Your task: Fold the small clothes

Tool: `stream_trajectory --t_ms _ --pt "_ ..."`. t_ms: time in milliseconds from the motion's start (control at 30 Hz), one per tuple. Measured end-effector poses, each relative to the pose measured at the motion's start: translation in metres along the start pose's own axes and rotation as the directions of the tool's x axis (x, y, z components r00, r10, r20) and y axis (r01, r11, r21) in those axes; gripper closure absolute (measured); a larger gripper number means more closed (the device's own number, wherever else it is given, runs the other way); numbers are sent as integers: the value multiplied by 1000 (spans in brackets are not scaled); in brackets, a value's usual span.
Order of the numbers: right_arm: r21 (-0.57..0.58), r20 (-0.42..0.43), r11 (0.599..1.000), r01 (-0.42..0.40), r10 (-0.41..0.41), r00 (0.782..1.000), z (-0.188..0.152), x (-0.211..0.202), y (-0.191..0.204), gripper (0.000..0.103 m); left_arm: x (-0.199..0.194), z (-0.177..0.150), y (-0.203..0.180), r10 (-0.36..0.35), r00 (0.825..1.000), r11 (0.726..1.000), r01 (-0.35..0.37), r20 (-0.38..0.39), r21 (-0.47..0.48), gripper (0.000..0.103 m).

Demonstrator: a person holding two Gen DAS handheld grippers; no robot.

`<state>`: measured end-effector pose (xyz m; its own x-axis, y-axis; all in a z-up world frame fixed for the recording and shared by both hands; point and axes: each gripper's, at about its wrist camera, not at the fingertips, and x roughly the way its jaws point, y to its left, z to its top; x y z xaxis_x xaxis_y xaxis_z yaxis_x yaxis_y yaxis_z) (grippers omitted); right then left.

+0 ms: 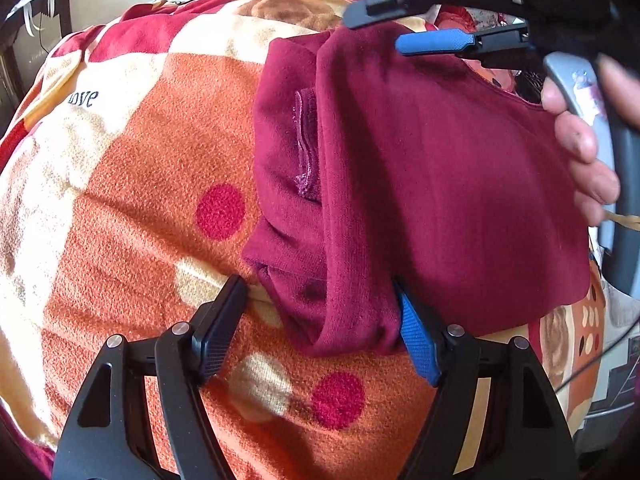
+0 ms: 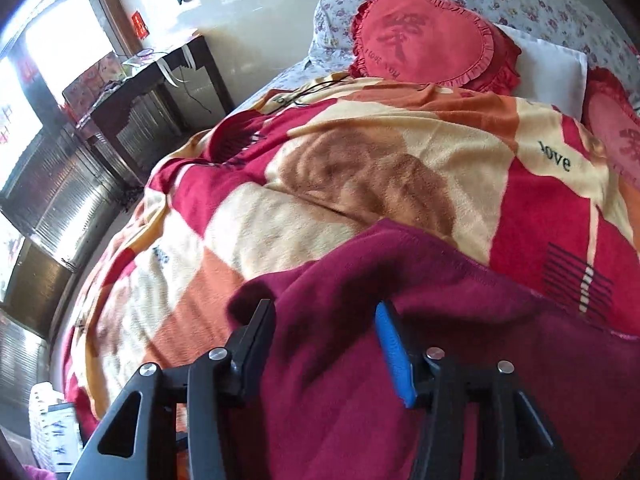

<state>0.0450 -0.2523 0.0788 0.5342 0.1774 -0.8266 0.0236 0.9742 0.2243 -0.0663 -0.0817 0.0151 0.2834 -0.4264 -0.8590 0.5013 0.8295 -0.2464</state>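
A patterned orange-and-red blanket (image 2: 360,168) covers the bed, with a red heart-shaped cushion (image 2: 432,54) and a dark side table (image 2: 160,88) beyond.

The right gripper (image 2: 324,354) hangs with jaws parted over a maroon garment (image 2: 400,308) spread on the patterned blanket (image 2: 340,168) of the bed; whether the fingertips touch the cloth is unclear. A red heart-shaped pillow (image 2: 428,36) lies beyond.

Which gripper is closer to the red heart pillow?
Right, I think. The right gripper sits at the maroon garment's far edge toward the heart pillow; the left gripper is at its near edge.
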Motion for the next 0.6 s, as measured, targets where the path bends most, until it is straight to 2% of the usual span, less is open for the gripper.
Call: stream_trajectory --t_ms 100,233,300,533,600 --pt "16 -34 1000 -8 8 999 3 6 10 53 -3 -2 -1 -4 1000 1000 4 -1 -6 29" --pt "33 -86 999 33 -30 996 9 23 17 51 -7 -4 3 -20 1000 1000 20 -3 -18 29" --pt "37 -121 998 50 -45 992 10 35 22 35 -8 -5 6 -30 1000 999 30 2 -19 29" --pt "-30 -132 982 186 -189 973 15 56 45 24 -18 -12 33 -150 988 985 152 33 -86 29" --pt "-63 -126 973 224 -230 965 14 63 53 12 -22 -13 40 -176 983 978 180 43 -109 29"
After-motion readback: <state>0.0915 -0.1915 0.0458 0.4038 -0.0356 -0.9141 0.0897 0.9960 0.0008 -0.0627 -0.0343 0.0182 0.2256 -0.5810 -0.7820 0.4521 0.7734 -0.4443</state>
